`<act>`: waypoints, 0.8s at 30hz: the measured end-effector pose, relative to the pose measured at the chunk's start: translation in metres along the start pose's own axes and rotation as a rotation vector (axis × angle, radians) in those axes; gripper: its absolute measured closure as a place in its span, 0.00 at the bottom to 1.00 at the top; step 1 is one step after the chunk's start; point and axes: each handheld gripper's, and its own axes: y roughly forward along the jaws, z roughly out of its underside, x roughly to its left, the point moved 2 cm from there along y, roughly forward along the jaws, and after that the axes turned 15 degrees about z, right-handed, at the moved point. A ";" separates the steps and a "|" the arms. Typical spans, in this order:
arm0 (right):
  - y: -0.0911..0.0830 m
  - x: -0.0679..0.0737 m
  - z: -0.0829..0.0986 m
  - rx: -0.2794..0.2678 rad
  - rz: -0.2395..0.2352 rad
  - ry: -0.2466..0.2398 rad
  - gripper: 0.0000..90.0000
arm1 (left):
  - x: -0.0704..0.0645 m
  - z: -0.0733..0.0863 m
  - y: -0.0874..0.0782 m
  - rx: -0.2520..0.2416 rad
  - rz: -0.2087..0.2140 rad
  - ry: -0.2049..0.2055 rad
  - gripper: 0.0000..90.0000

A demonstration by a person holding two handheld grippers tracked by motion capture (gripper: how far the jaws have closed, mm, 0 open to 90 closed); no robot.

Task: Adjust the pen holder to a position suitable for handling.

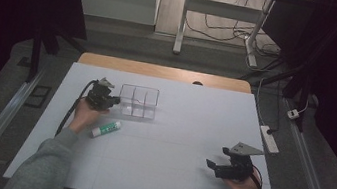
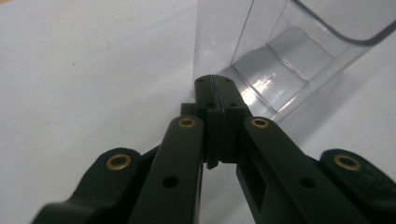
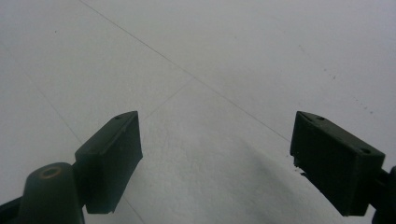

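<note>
Left gripper (image 2: 213,81) pinched the clear plastic compartment box (image 1: 139,101) wall — keep squeeze steady; right gripper (image 3: 215,163) spread, idle.

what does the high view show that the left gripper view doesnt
High view alone: the glue stick lying near the left hand, the right claw open above the white table, and the floor with cables beyond.

Left gripper view alone: the left claw up close, jaws pressed together, tip at the clear organizer's corner wall.

Both: the left claw, the clear organizer with its compartments, and the white table.
</note>
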 end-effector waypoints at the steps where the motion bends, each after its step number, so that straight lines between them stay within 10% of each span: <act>1: 0.000 0.000 0.000 -0.001 -0.002 0.001 0.17 | -0.001 -0.001 0.001 0.004 0.002 0.002 0.98; 24: 0.000 0.000 0.000 0.000 -0.001 0.000 0.17 | -0.025 -0.021 0.027 0.032 0.052 0.067 0.98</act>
